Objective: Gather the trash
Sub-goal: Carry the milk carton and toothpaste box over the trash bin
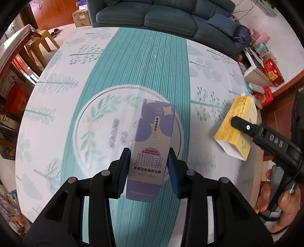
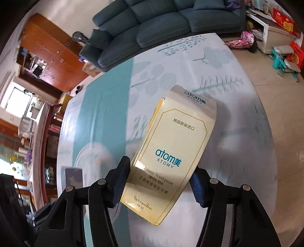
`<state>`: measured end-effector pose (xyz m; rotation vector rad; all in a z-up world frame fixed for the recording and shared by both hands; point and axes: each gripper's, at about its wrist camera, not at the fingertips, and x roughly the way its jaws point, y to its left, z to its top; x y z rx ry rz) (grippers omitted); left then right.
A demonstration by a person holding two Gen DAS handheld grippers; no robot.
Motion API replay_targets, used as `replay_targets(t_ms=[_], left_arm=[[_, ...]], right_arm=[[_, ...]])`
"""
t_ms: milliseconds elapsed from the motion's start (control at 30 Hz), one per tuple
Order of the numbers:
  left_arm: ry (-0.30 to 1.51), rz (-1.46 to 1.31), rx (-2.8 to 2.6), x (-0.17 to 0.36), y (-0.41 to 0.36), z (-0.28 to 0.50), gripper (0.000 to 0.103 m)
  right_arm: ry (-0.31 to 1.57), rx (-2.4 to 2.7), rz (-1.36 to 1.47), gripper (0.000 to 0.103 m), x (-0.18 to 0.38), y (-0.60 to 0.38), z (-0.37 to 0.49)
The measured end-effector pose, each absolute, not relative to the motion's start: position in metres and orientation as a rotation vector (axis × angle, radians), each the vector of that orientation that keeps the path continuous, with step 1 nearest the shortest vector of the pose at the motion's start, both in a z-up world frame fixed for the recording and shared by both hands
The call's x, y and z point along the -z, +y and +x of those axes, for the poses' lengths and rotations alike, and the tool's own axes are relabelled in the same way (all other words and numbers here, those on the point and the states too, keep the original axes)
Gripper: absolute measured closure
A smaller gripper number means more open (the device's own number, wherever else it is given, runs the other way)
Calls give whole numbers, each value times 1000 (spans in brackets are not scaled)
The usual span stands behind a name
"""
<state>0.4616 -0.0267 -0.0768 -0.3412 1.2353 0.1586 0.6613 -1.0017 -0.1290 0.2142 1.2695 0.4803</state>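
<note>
Left gripper (image 1: 149, 167) clamps purple box (image 1: 152, 144); right gripper (image 2: 159, 182) clamps yellow Atomy carton (image 2: 171, 152). Only left view shows holder's hand (image 1: 279, 199).

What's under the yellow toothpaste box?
Under the yellow toothpaste box, held in the right gripper, is the leafy tablecloth. The patch right beneath the box is covered, so anything there can't be seen.

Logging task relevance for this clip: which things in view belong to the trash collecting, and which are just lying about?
Job:
- purple box, clamped in left gripper
- yellow Atomy toothpaste box, clamped in right gripper

Lying about:
- teal sofa
- cardboard carton
- yellow stool
- red gift boxes
</note>
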Motion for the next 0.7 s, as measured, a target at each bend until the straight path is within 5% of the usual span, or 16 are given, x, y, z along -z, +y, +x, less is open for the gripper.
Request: replay_targets(t_ms=[700], left_arm=[[1094, -283, 103, -2, 72, 194, 69]], right_arm=[[1081, -455, 348, 44, 26, -999, 313]])
